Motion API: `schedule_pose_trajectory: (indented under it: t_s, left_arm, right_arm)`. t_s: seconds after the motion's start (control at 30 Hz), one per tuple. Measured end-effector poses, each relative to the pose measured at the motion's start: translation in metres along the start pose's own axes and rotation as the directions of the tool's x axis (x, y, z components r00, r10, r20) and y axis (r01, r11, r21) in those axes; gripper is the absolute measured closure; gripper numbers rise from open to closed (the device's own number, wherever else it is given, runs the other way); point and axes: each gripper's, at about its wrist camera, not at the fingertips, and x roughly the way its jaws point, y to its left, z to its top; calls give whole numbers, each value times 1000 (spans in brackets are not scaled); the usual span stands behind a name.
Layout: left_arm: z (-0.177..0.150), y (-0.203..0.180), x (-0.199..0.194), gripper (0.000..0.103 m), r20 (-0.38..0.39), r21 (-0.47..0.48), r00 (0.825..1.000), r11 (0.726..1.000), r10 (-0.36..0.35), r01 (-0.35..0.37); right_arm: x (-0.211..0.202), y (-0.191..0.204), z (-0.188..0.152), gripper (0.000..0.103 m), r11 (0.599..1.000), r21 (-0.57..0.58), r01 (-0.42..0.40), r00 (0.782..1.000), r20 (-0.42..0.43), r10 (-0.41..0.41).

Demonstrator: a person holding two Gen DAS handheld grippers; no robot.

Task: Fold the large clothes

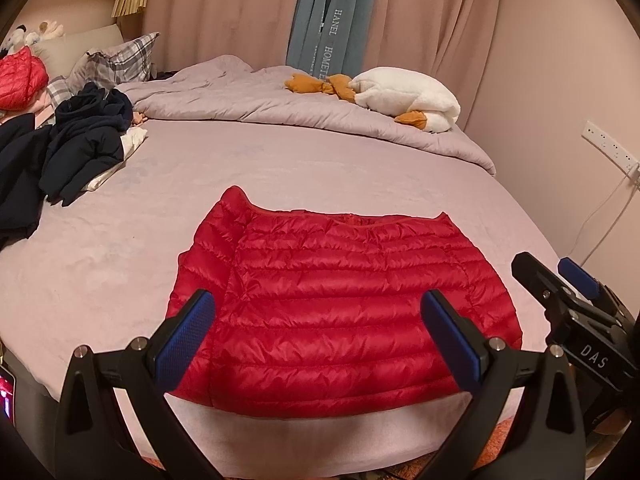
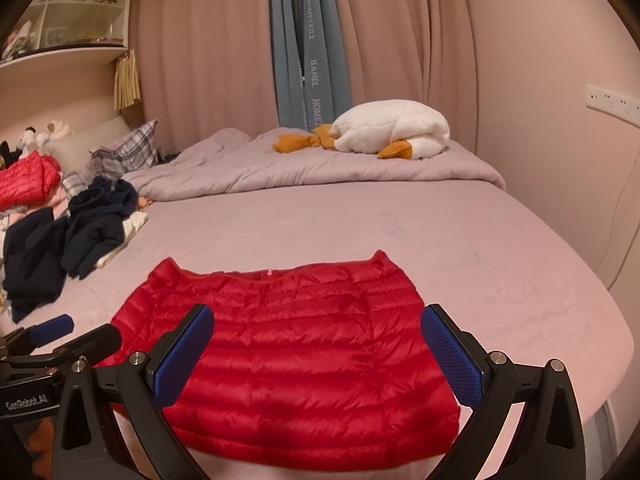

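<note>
On bed (image 1: 120, 248), toward 6 o'clock near front edge: red down jacket (image 1: 344, 304) lay flat, sleeves apparently tucked in, collar edge toward 12 o'clock. Well apart at 9 o'clock: heap of dark clothes (image 1: 72, 152); not touched. Left gripper (image 1: 320, 340) hovered above jacket's near left part, jaws wide apart, nothing held. Right gripper (image 2: 320, 352) likewise spread, empty, over near right part. Judged step: bring hem up to collar. Advised: pinch both hem corners at 7 and 5 o'clock, catch all layers of slippery shell, lift level and together, lay hem onto collar line, press out trapped air. Plush goose (image 1: 404, 100) noted at 1 o'clock, clear of work.
</note>
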Motion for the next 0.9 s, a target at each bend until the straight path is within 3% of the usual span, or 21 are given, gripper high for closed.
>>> schedule_pose_trajectory:
  t_s: [0.9]
  left_arm:
    - [-1,11,4,0,-13,-22,1000,1000,19,-20]
  right_arm:
    - [11,13,-2,1,999,-40,25,999,-31,-26]
